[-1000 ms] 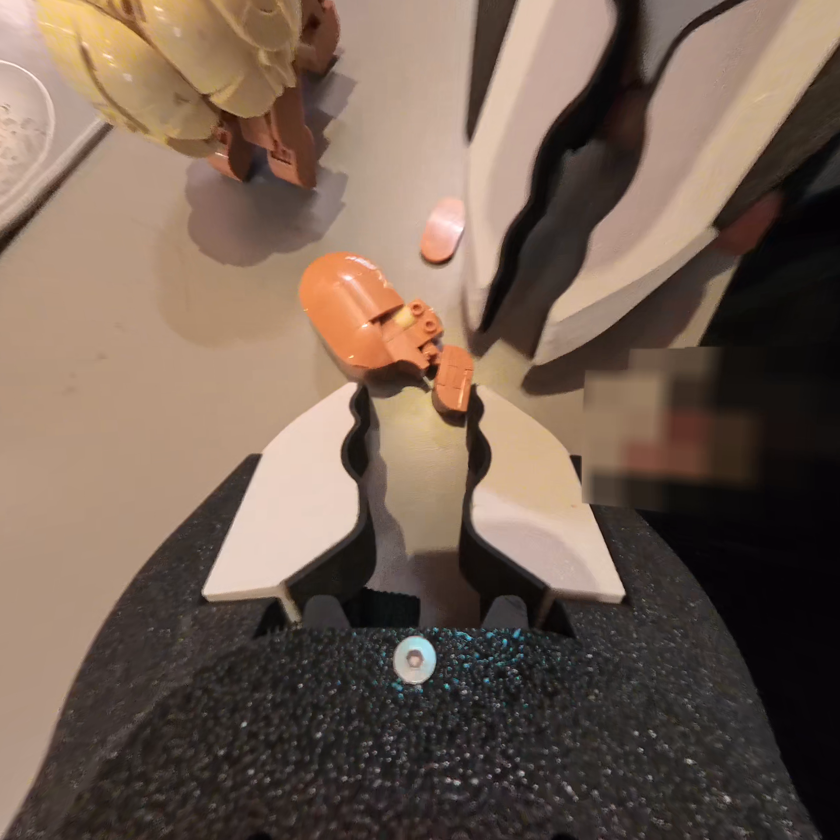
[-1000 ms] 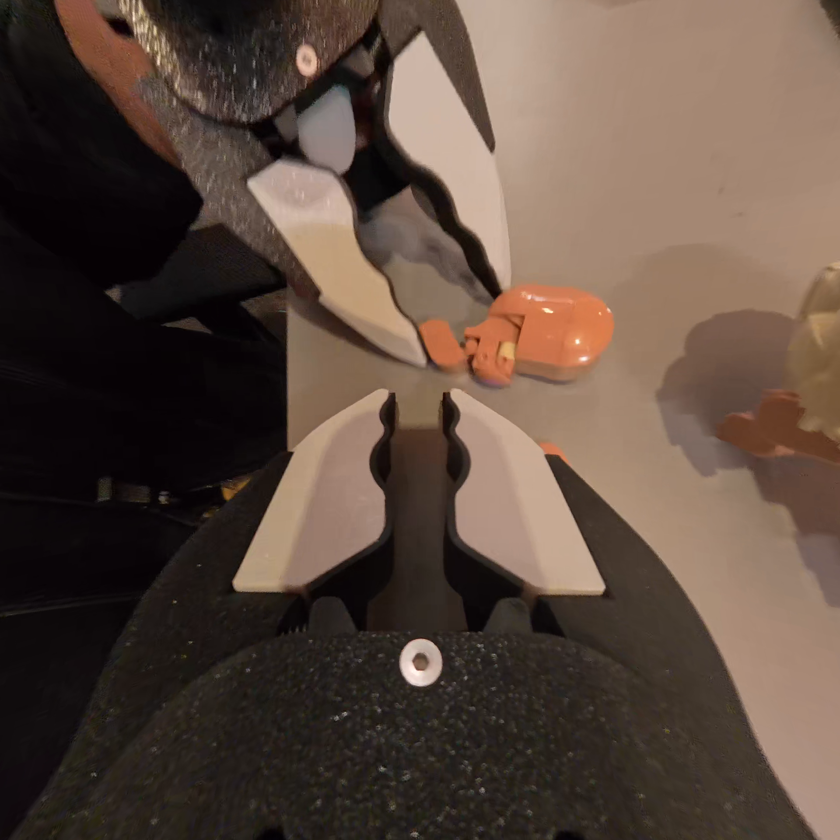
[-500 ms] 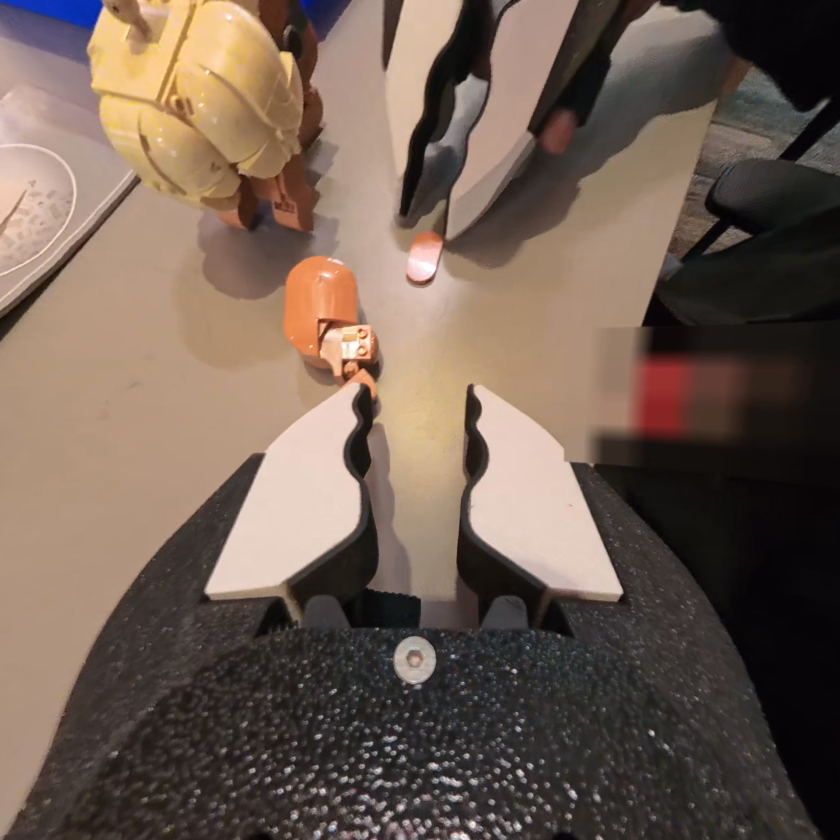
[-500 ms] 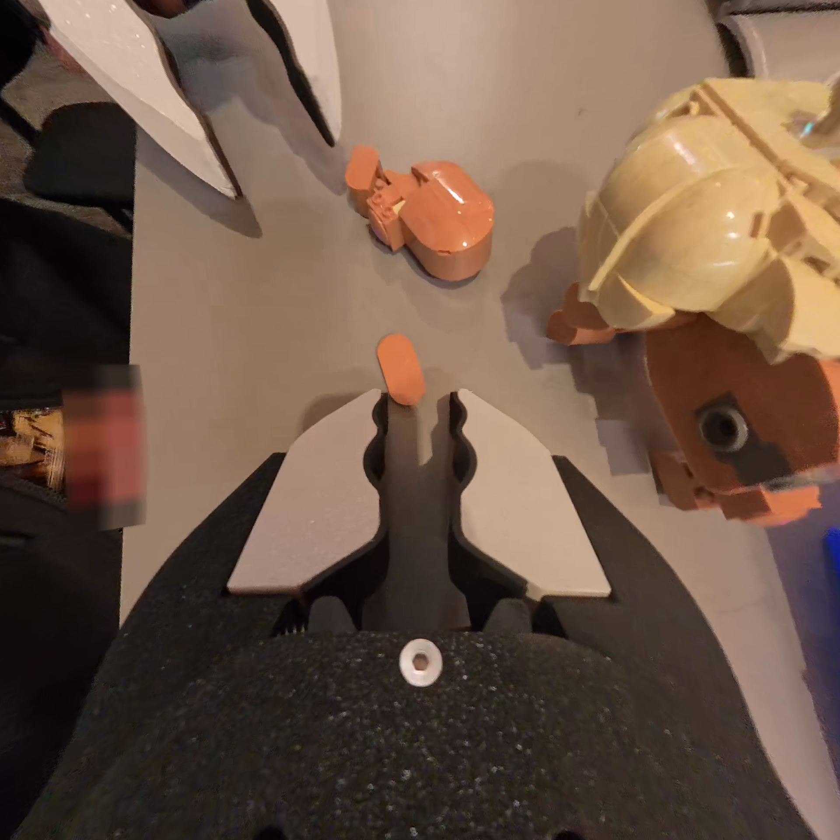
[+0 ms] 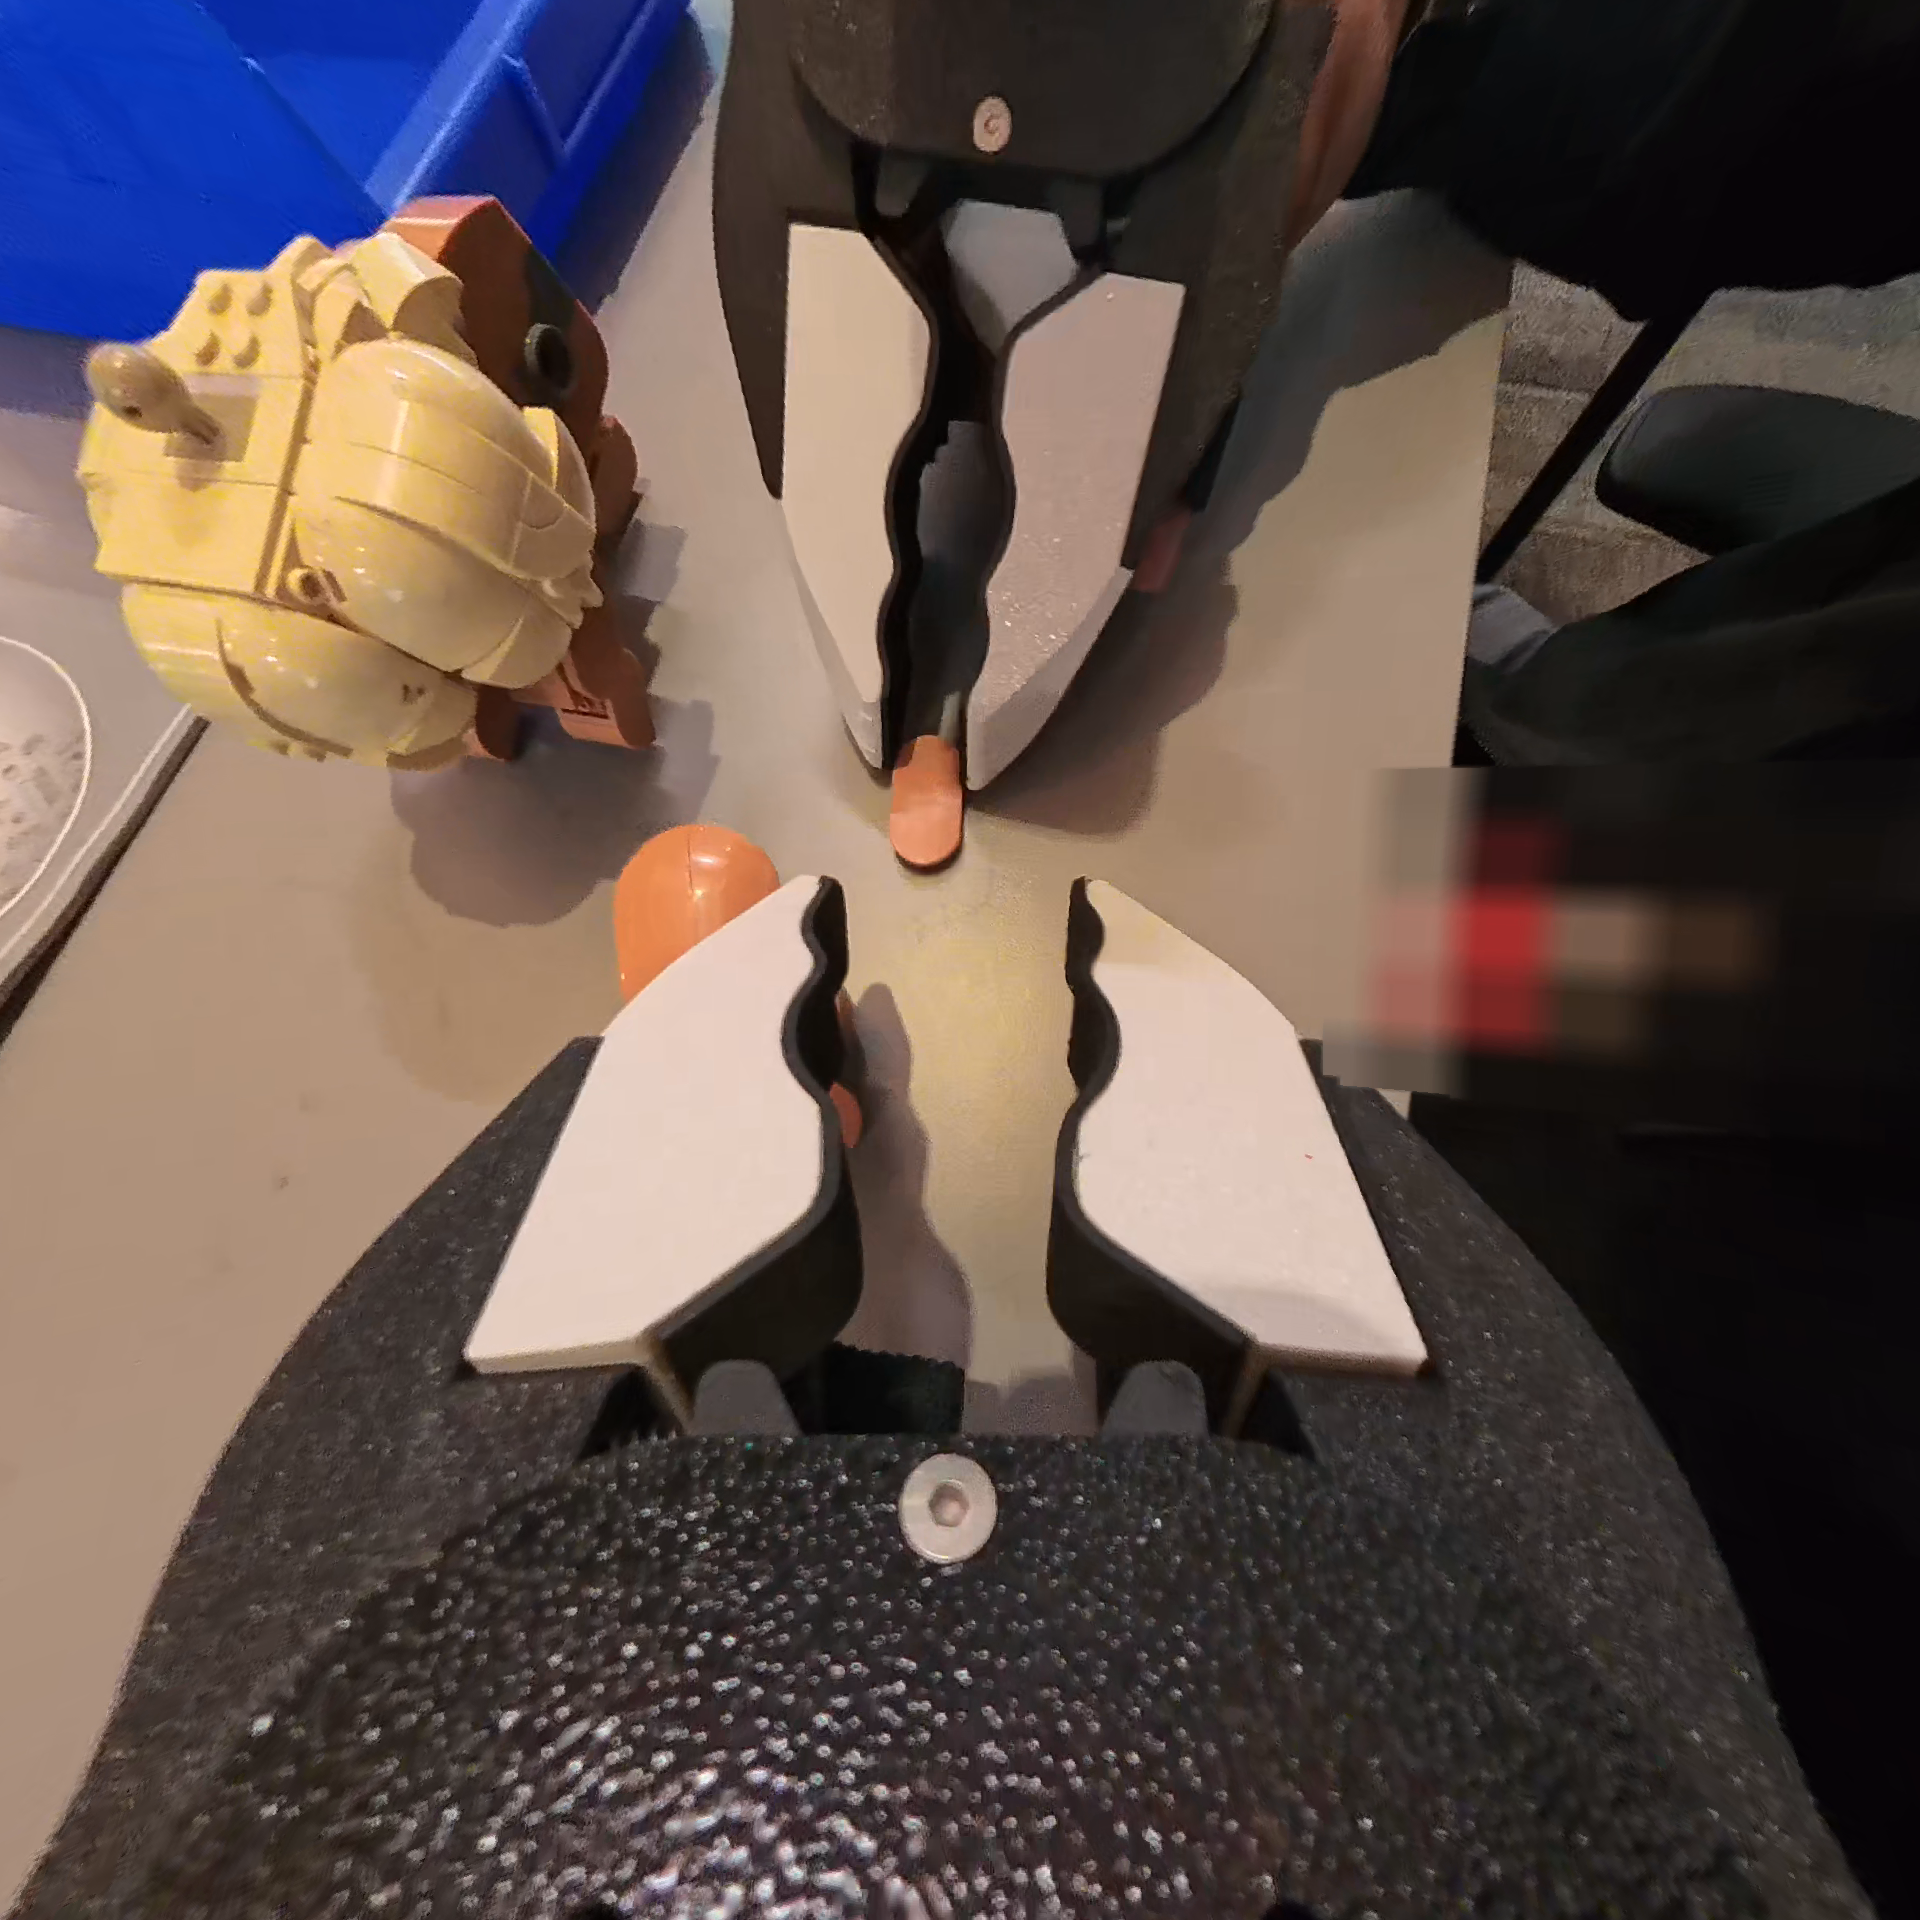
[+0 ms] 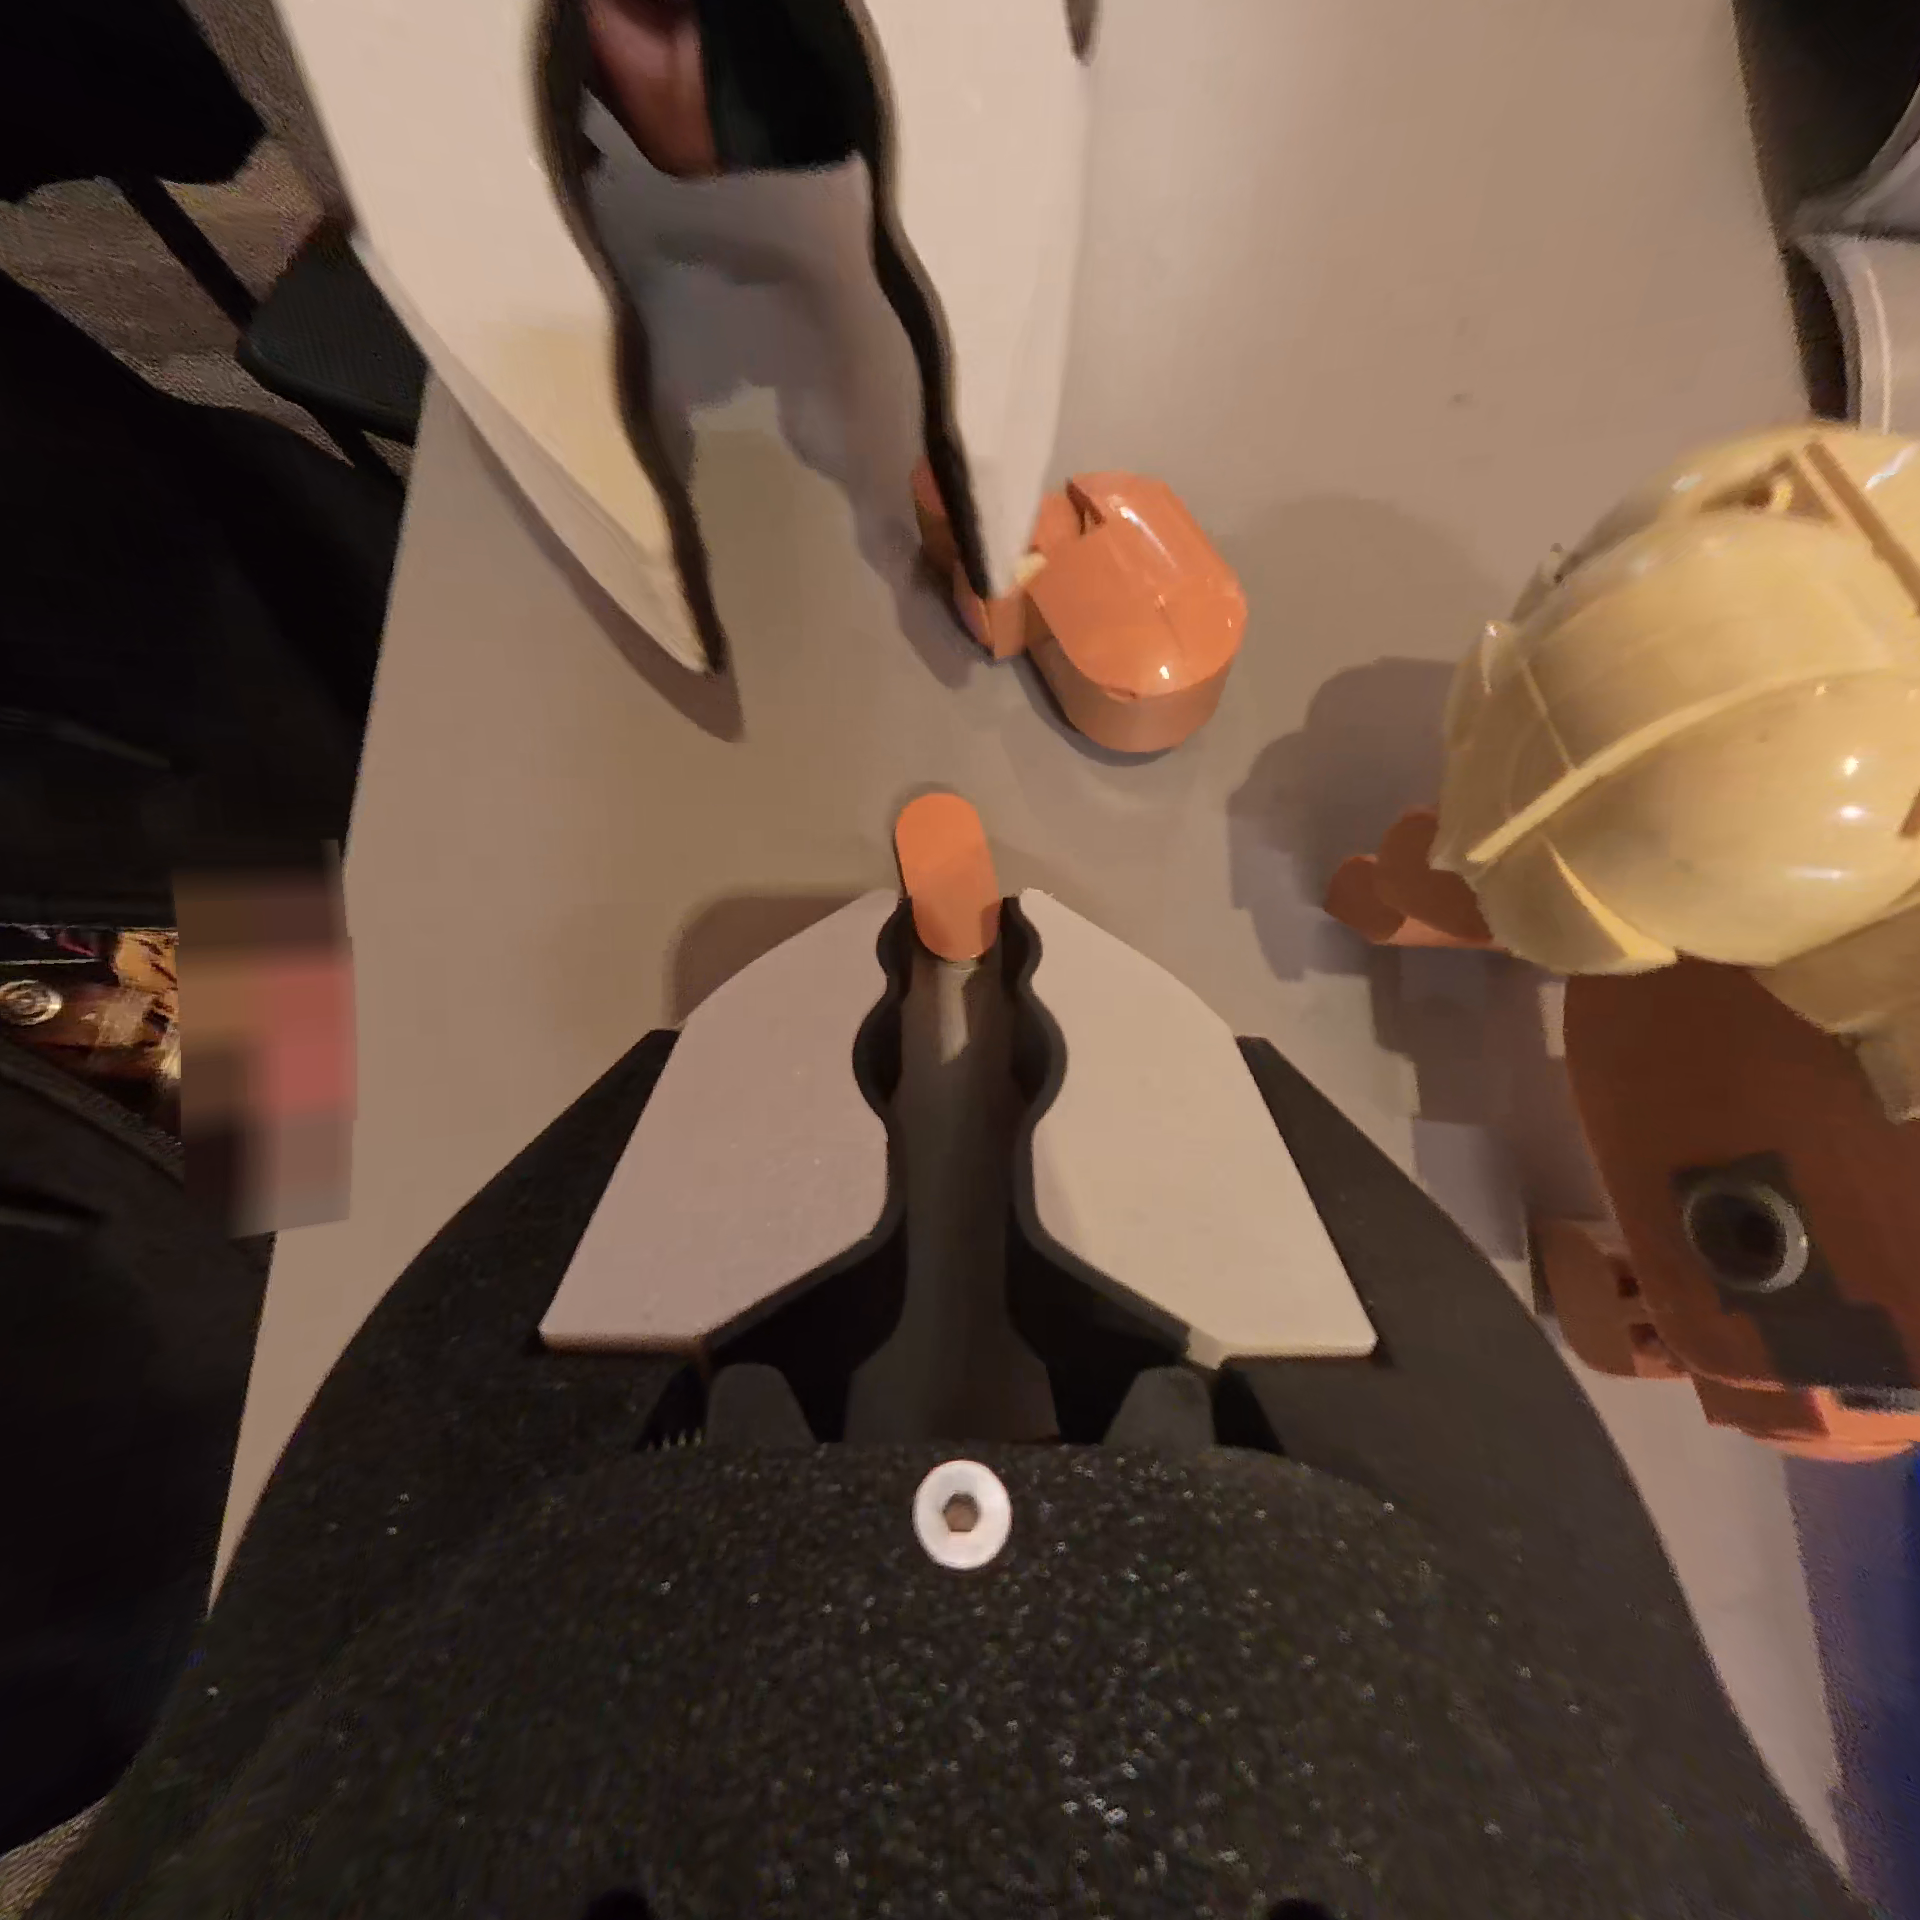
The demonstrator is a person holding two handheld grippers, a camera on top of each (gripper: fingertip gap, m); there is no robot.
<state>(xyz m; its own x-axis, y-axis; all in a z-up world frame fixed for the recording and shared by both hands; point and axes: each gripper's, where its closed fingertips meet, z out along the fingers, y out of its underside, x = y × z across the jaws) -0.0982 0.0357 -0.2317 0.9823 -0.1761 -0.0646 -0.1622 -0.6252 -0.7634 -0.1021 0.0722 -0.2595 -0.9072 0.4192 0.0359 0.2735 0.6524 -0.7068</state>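
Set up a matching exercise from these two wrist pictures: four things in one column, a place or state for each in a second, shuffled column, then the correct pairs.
Things:
1. small flat orange piece
2. rounded orange brick part
3. tan and brown brick figure
4. left gripper

Places or states:
A. open, nothing between its fingers
B. lies partly behind the left gripper's left finger
C. stands near the blue bin
D. pinched at the right gripper's fingertips, its far end sticking out

Pairs: 1-D, 2-B, 3-C, 4-A
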